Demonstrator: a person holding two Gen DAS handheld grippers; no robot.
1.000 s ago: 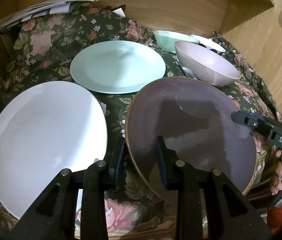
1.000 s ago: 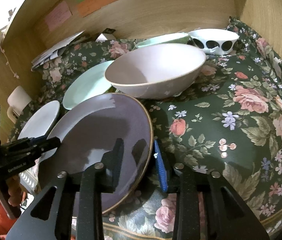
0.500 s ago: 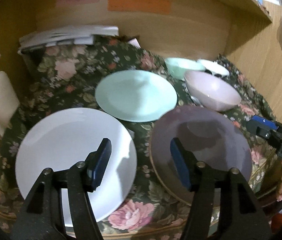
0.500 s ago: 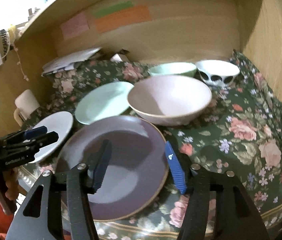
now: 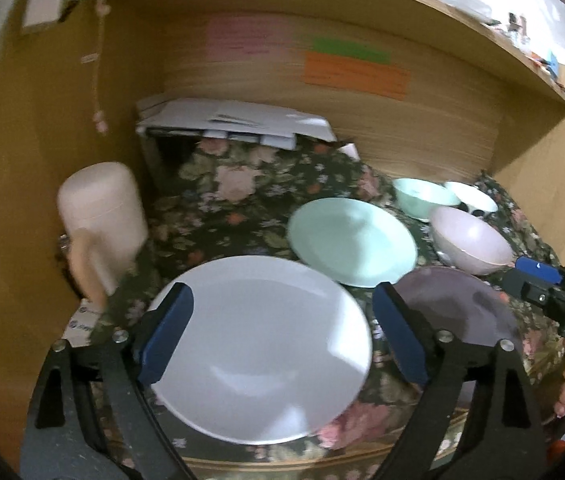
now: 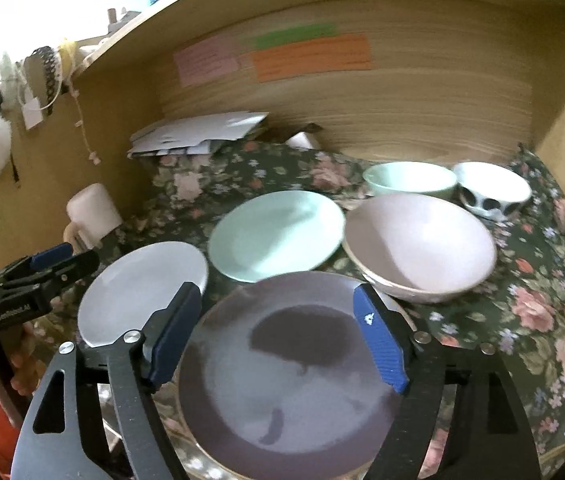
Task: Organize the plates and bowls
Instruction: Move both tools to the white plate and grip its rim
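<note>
On the floral cloth lie a white plate (image 5: 258, 348), a mint plate (image 5: 352, 236) and a purple plate (image 6: 294, 376). Behind them stand a pink bowl (image 6: 418, 248), a mint bowl (image 6: 410, 178) and a spotted white bowl (image 6: 490, 188). My left gripper (image 5: 280, 300) hovers over the white plate, its jaws opening, with nothing gripped. Above the purple plate my right gripper (image 6: 276, 296) is also opening and clear of the rim. Each gripper shows at the edge of the other's view: the right gripper (image 5: 542, 284) and the left gripper (image 6: 54, 264).
A white mug (image 5: 98, 216) stands at the left by the wooden side wall. A pile of papers (image 5: 234, 120) lies at the back. Wooden walls with coloured notes (image 6: 310, 58) close in the back and right. The cloth (image 6: 534, 308) is bare at the right.
Both grippers let go of the purple plate's rim, opened wide and drew back and up. The left view swung left, from the purple plate to the white plate.
</note>
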